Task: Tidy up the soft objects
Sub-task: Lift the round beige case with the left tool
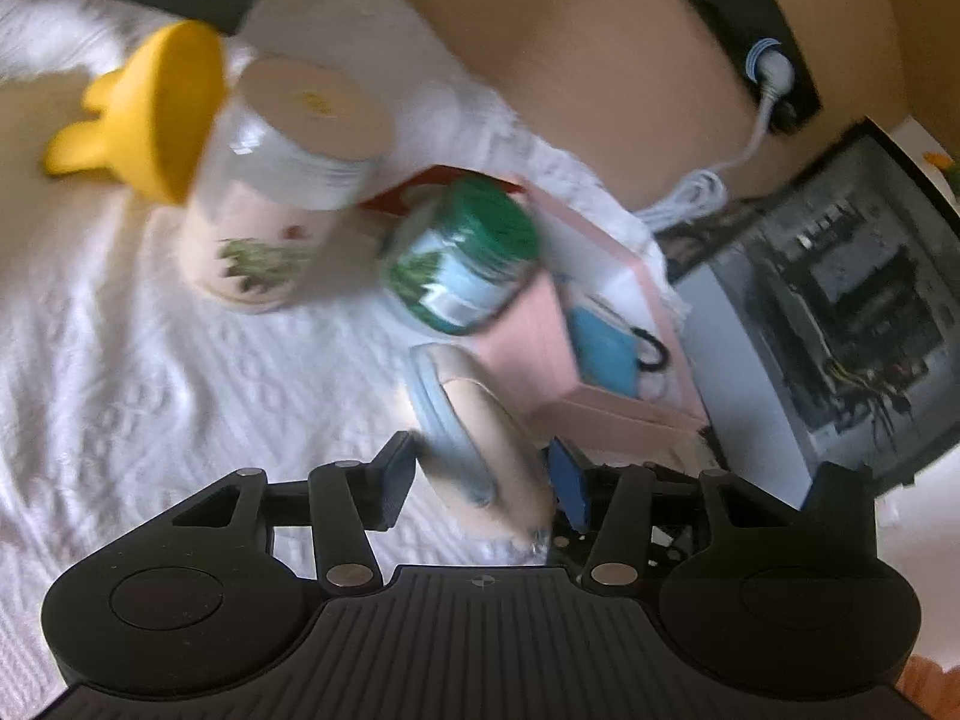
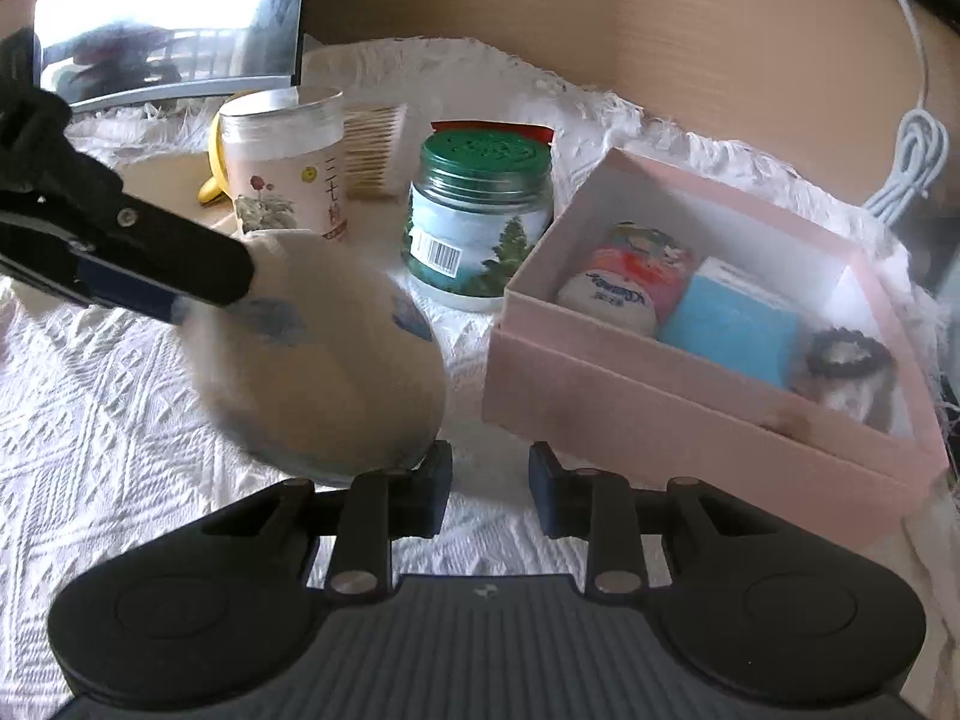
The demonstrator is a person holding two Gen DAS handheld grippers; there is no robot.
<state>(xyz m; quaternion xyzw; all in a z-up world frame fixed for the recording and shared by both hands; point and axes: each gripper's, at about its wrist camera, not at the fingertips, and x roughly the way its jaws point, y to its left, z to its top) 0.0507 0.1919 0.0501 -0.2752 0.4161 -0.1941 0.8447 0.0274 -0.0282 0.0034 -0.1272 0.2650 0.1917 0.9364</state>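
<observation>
The left tongs (image 1: 483,480) are clenched on a round, cream-coloured powder puff (image 2: 318,354) with blue-grey blotches and a pale blue rim, held off the counter just left of the pink box (image 2: 690,414). It looks feather-light and squashy, a padded disc that will dent under pressure and spring back (no risk of breaking, though it could slip from a shallow pinch), so the edge grip near the rim seems the sensible hold.

The right tongs (image 2: 489,495) hang released, with nothing between them, near the box's front wall. The box is stiff pink card, already holding a small round tin (image 2: 612,300), a blue packet (image 2: 732,330) and a dark scrunchie (image 2: 849,354). Behind stand a green-lidded jar (image 2: 480,228) and a taller clear jar (image 2: 288,168), hard and glossy, on a white textured cloth (image 2: 90,420).
</observation>
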